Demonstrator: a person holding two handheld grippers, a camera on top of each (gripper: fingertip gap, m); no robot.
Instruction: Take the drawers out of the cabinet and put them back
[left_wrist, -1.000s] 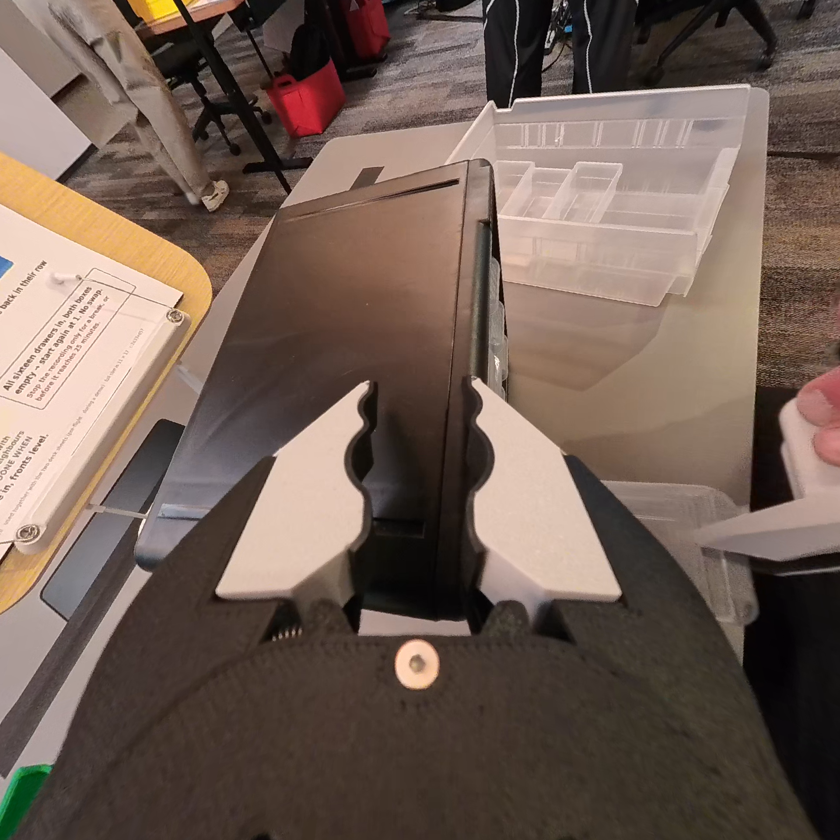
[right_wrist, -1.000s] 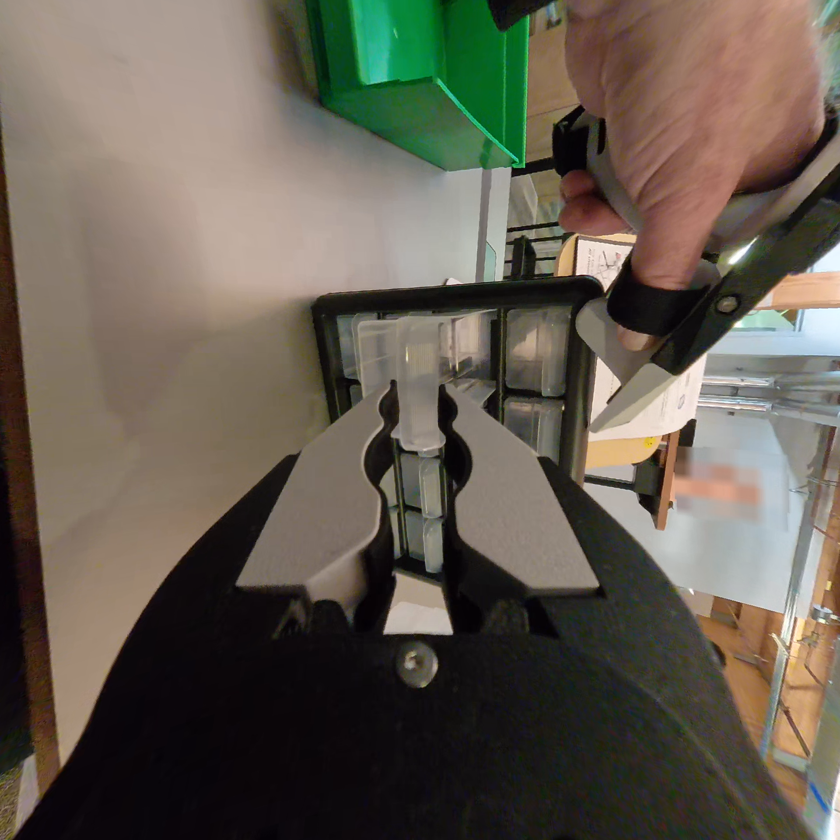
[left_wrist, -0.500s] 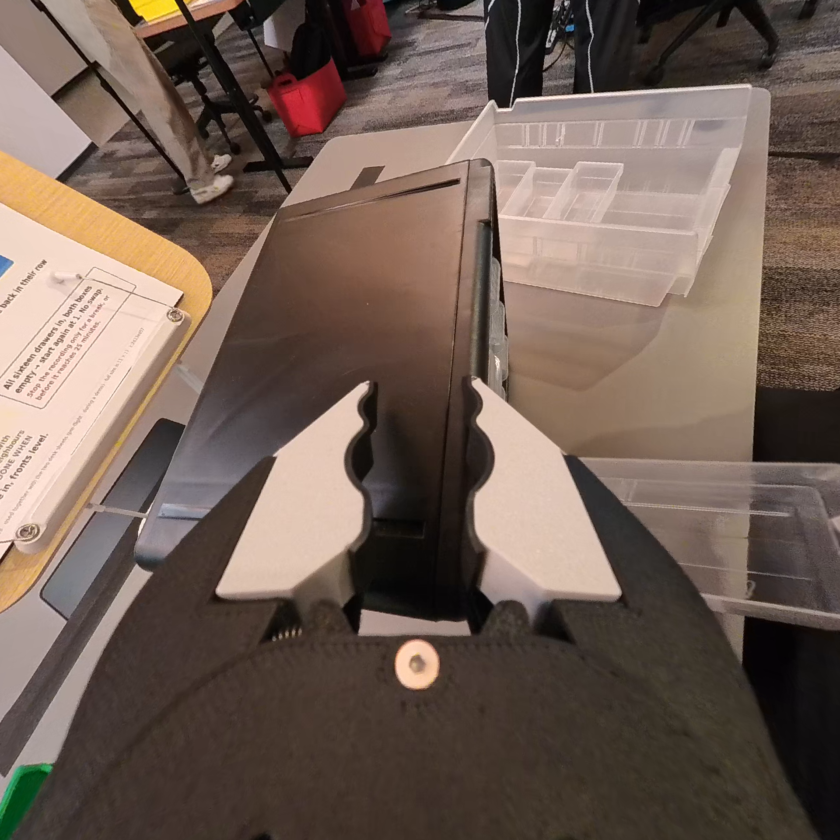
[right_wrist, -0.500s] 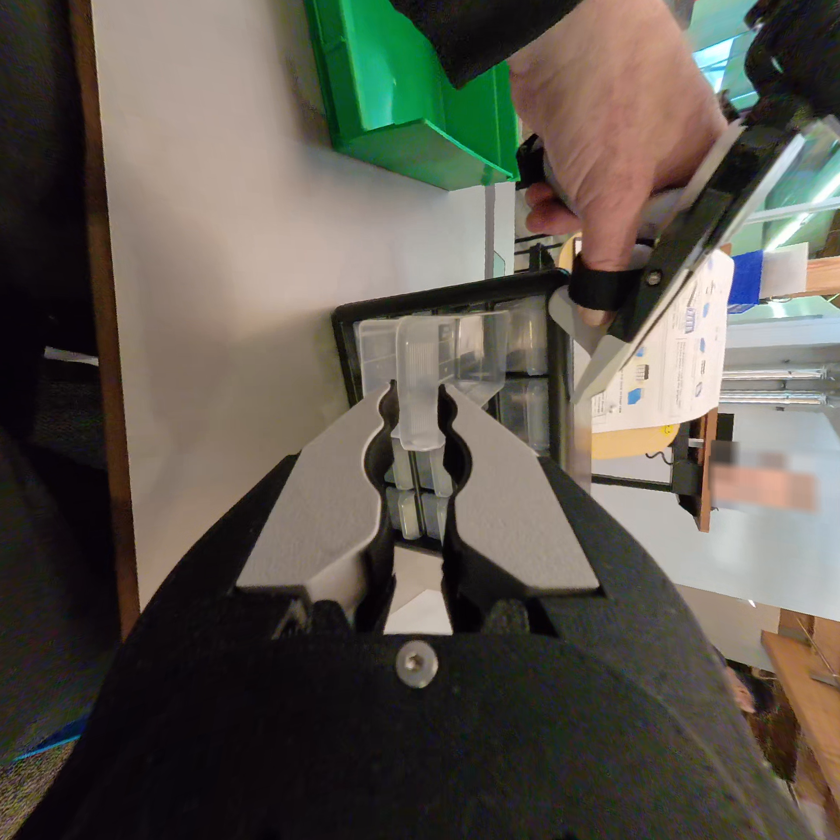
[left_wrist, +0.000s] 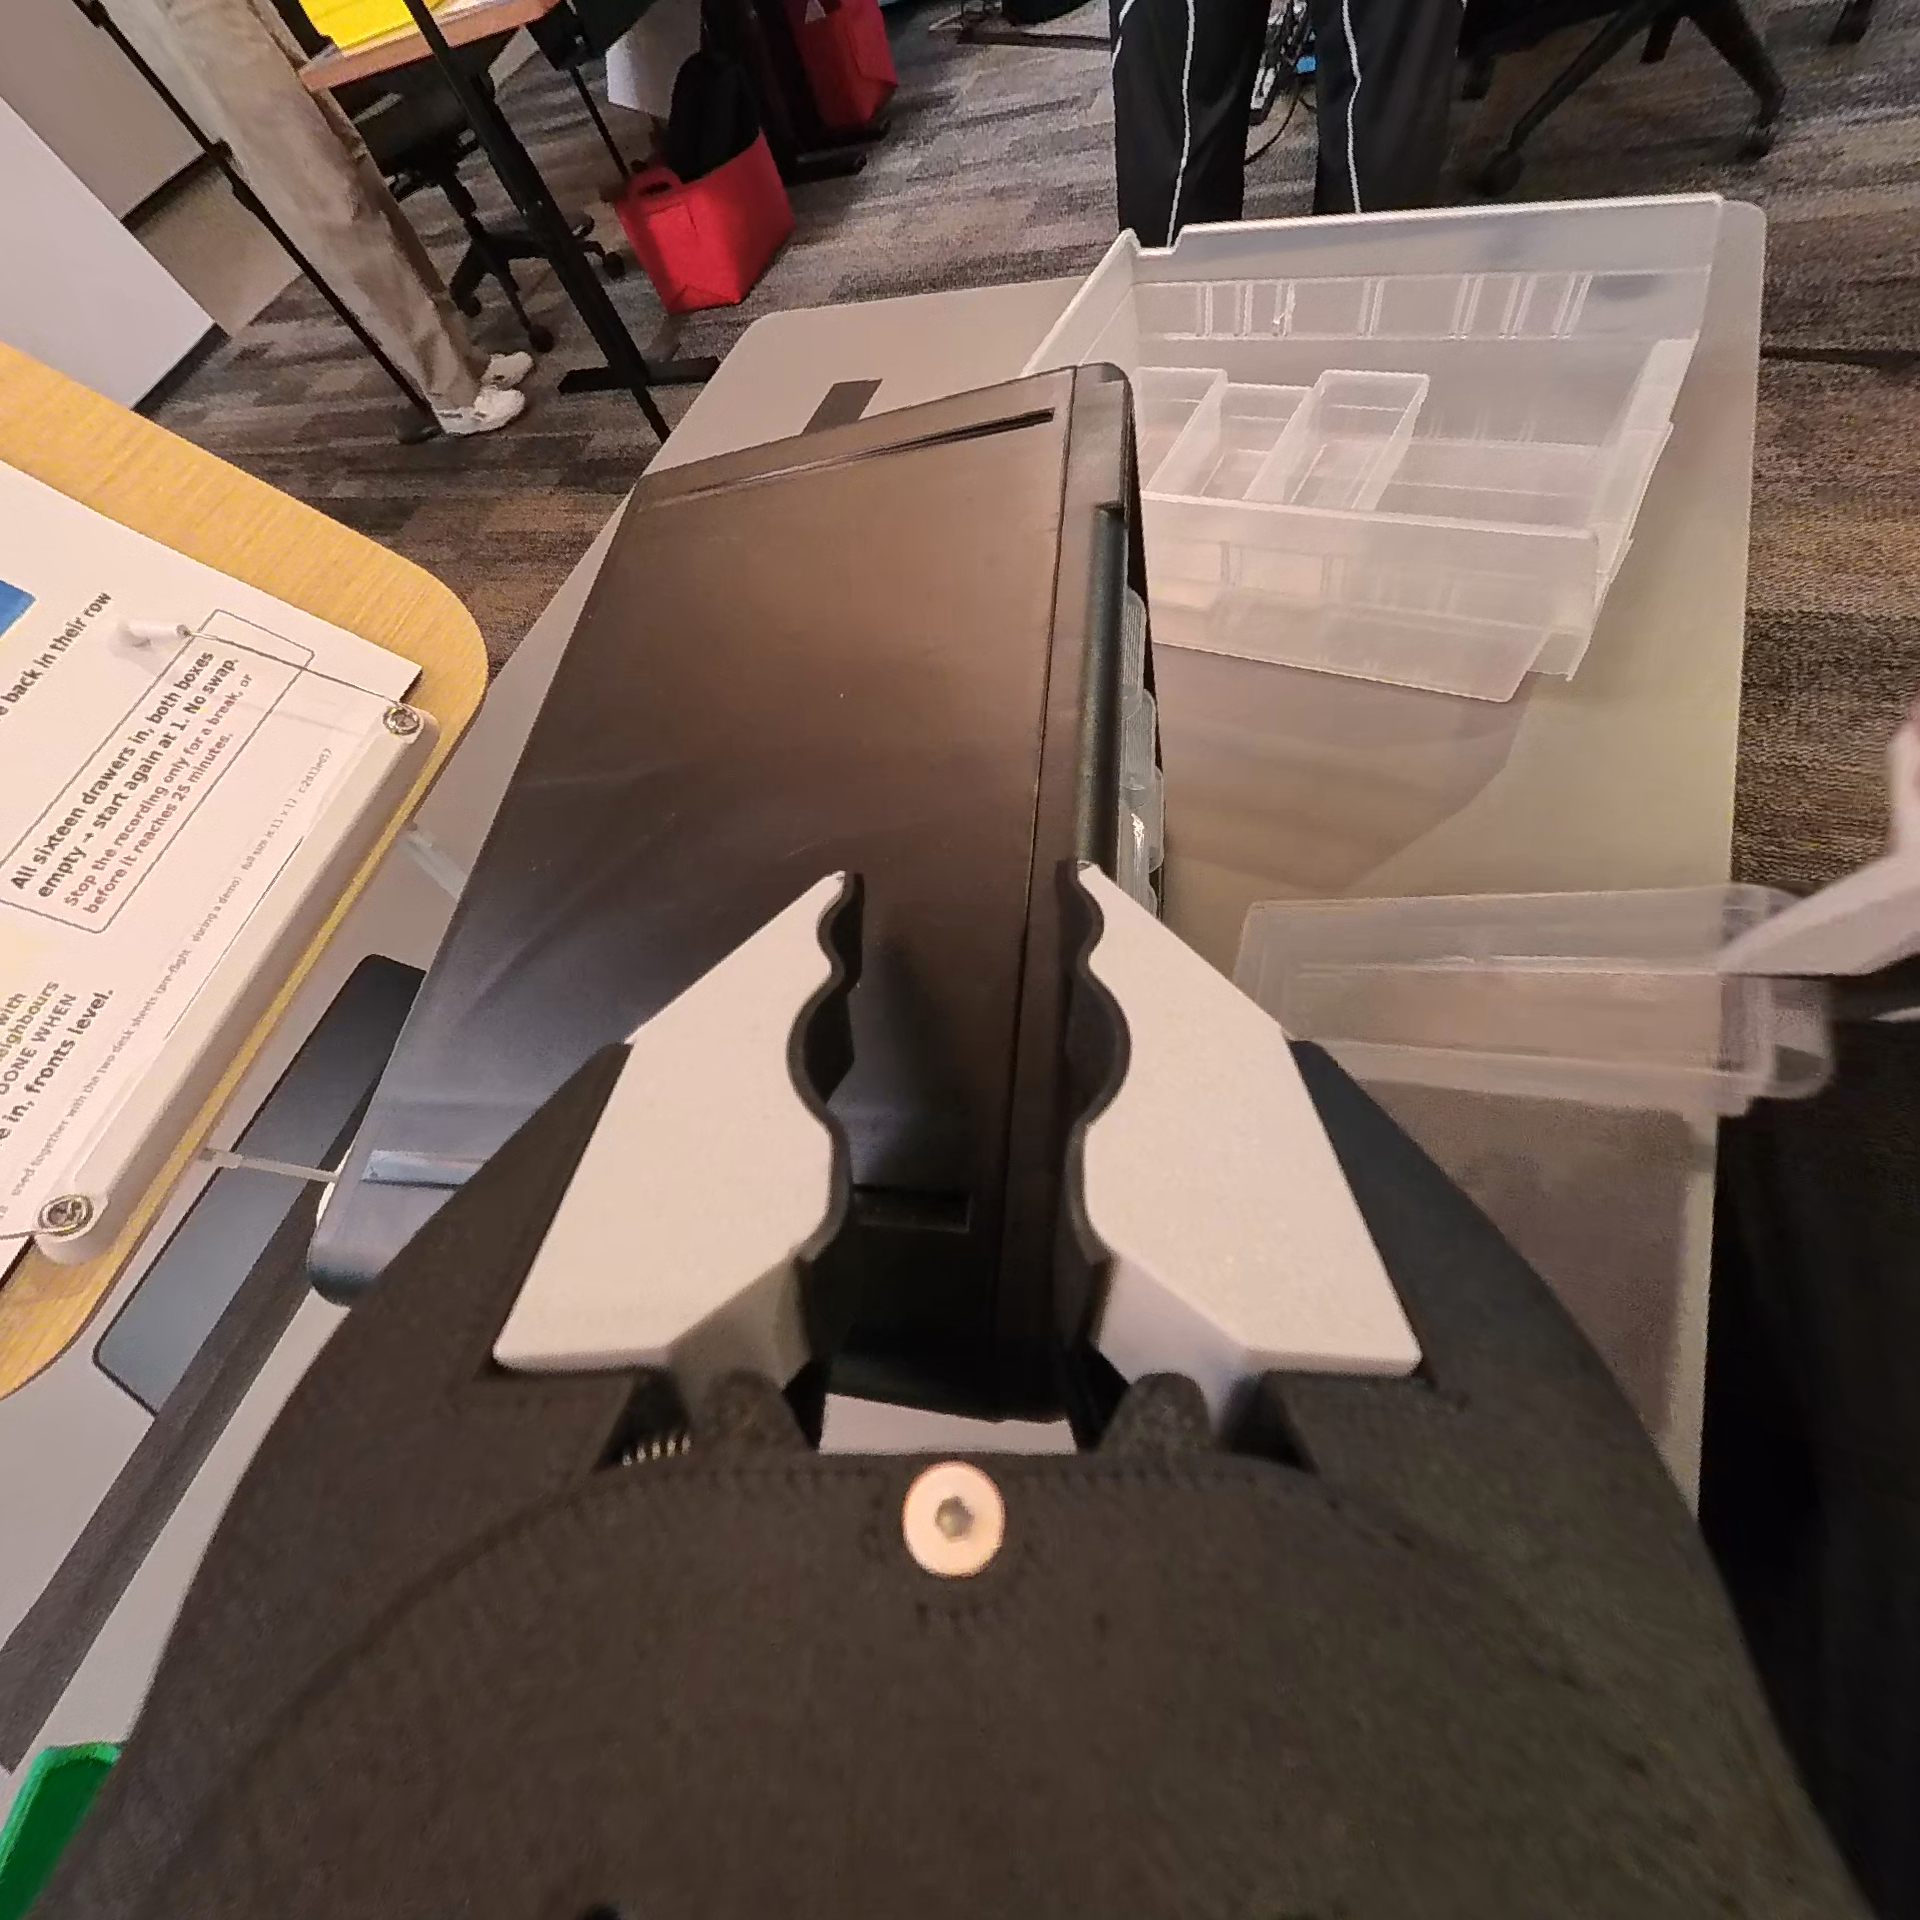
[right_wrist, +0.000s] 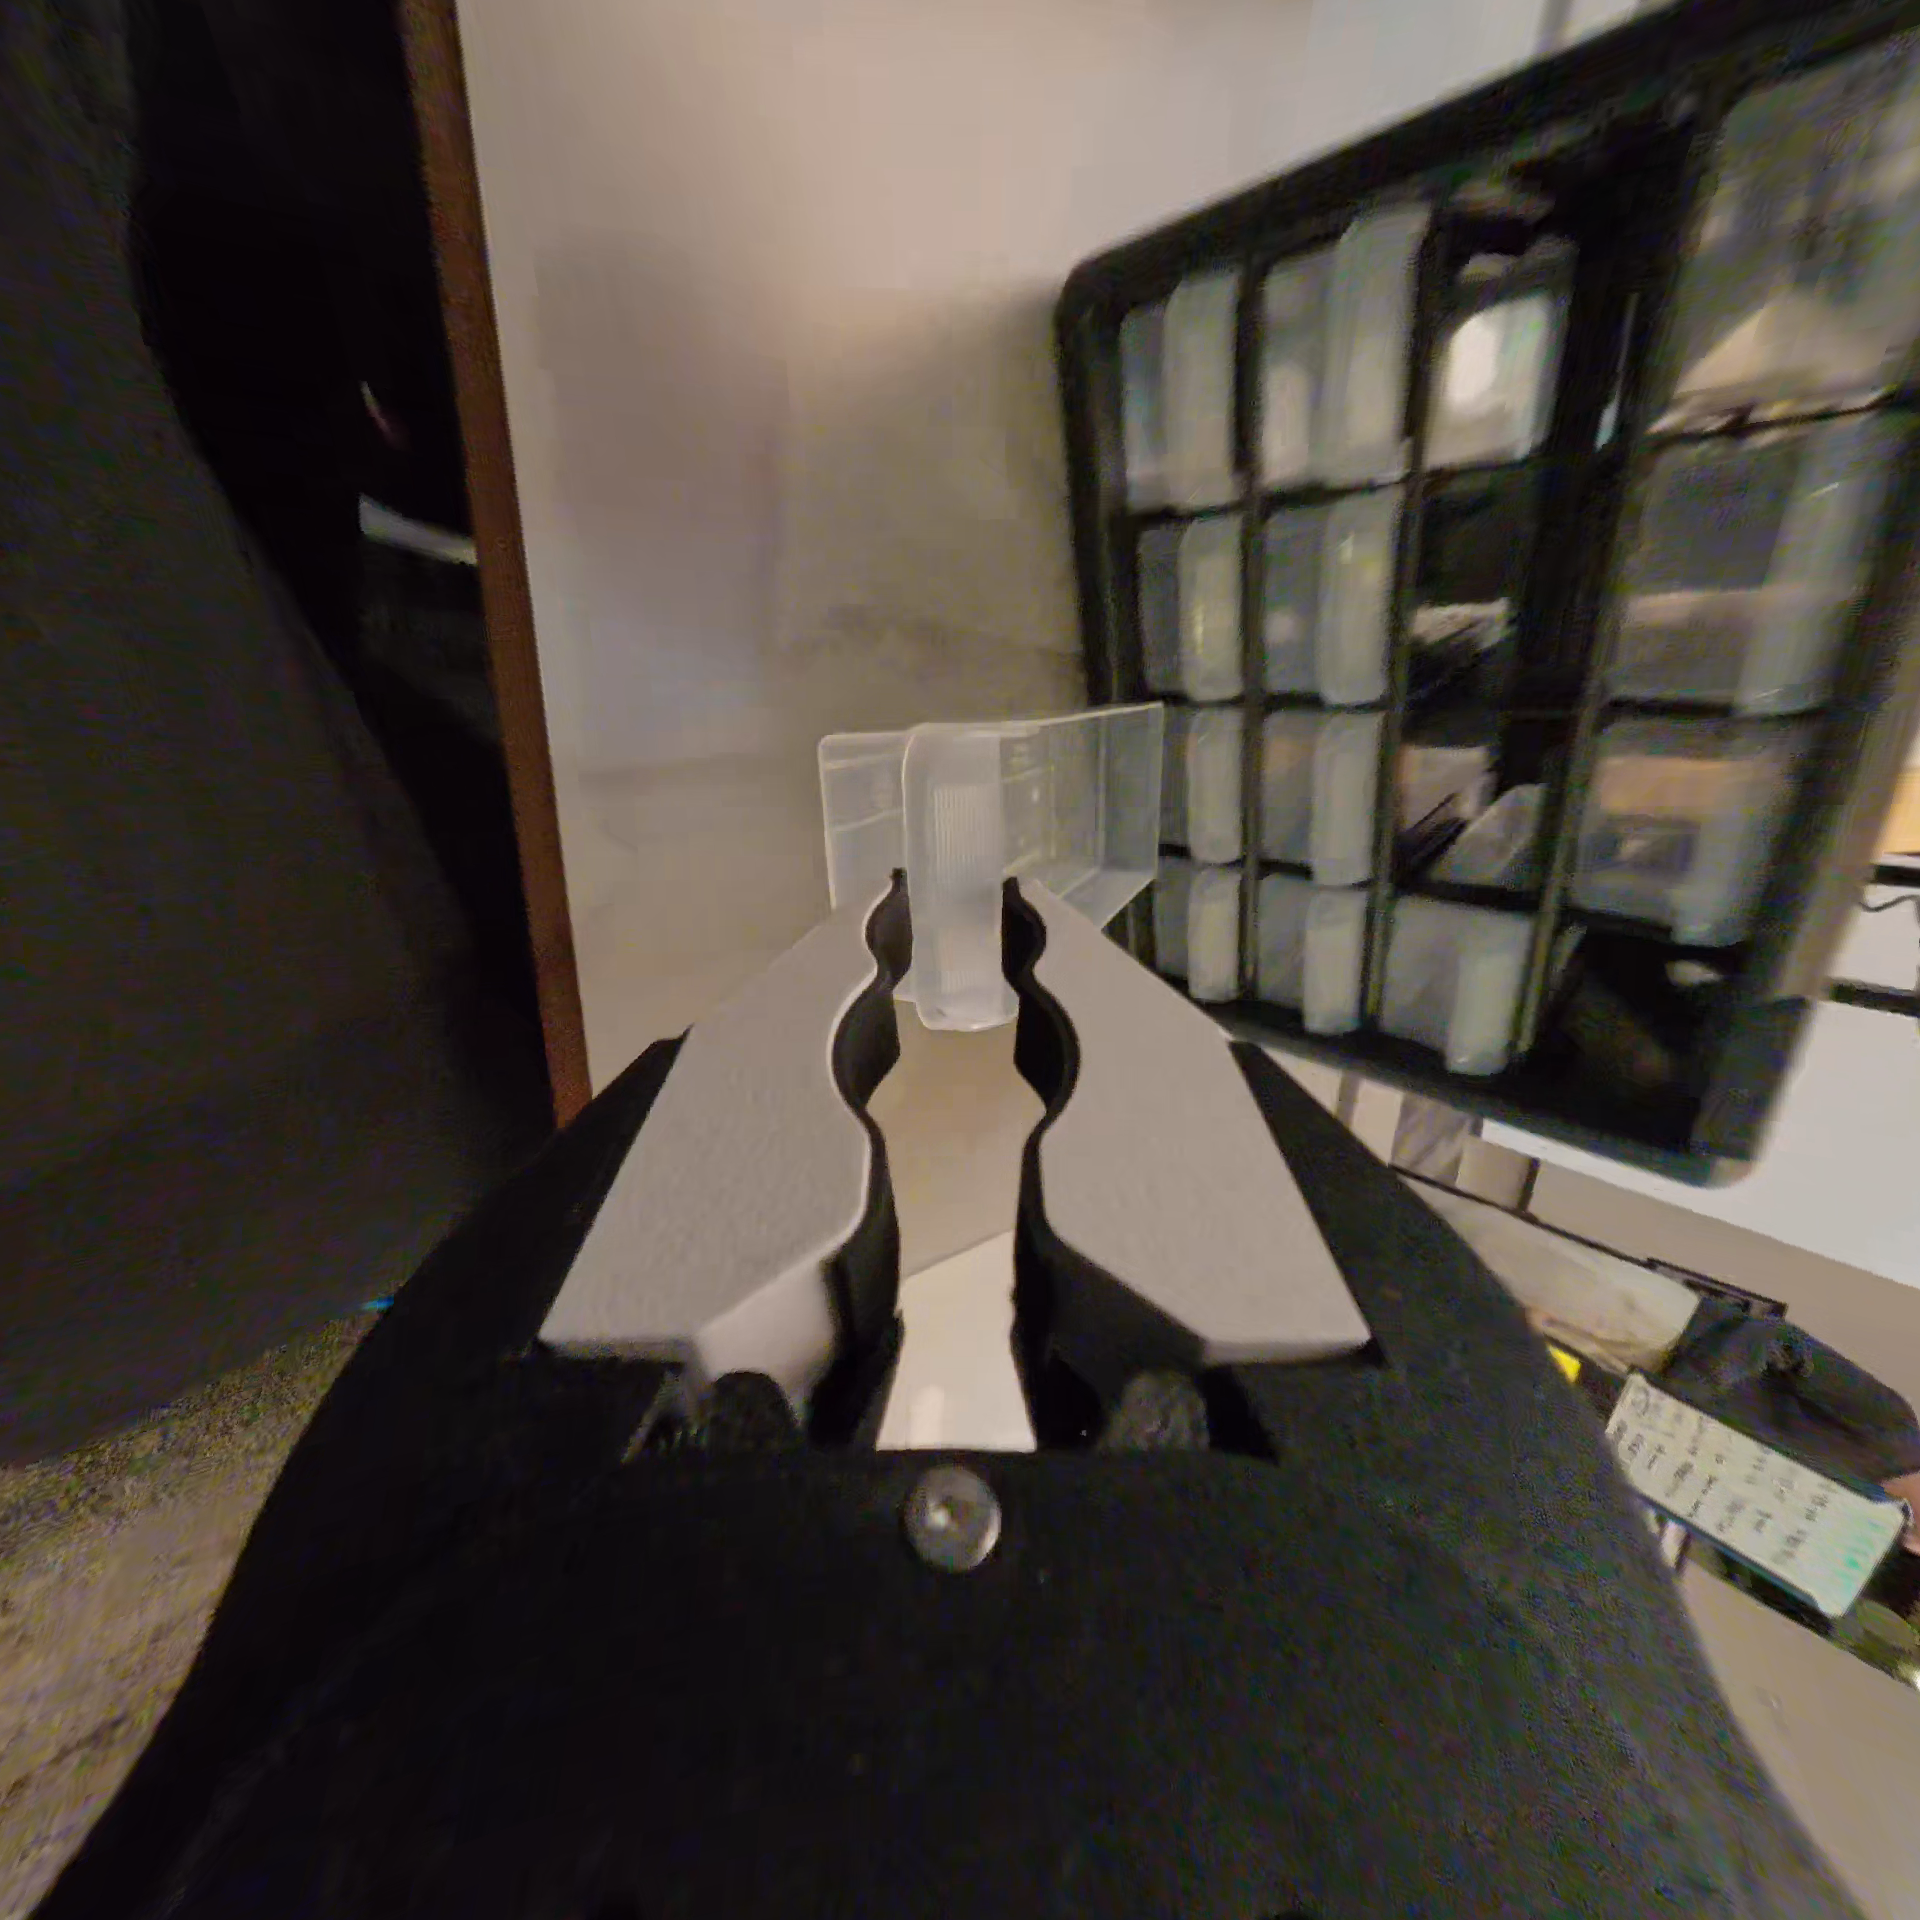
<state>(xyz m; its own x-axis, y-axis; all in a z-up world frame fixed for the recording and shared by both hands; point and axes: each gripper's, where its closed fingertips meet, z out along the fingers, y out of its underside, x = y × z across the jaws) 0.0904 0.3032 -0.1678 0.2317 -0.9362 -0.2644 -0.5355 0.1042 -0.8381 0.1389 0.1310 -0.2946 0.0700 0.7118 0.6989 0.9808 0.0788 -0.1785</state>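
Note:
The black cabinet (left_wrist: 810, 790) lies below my left gripper (left_wrist: 961, 904), seen along its top. The left gripper is open, its fingers over the top near the front edge, holding nothing. My right gripper (right_wrist: 951, 925) is shut on the handle of a clear drawer (right_wrist: 1029, 800). It holds the drawer clear of the cabinet (right_wrist: 1403, 499), whose grid holds several clear drawers; that view is blurred. The held drawer (left_wrist: 1496, 987) also shows right of the cabinet in the left wrist view, with a right fingertip (left_wrist: 1808, 925) at its end. A clear tray (left_wrist: 1371, 613) at the back holds removed drawers (left_wrist: 1340, 447).
The grey table (left_wrist: 1340, 831) carries the cabinet and tray. A wooden table with a printed sheet (left_wrist: 156, 831) stands at the left. A green bin corner (left_wrist: 52, 1787) shows bottom left. A red bag (left_wrist: 707, 229) and a person's legs (left_wrist: 1184, 104) are beyond the table.
My right gripper has pulled the clear drawer fully out of the cabinet and swung it away toward the table's near edge. The left gripper has not moved.

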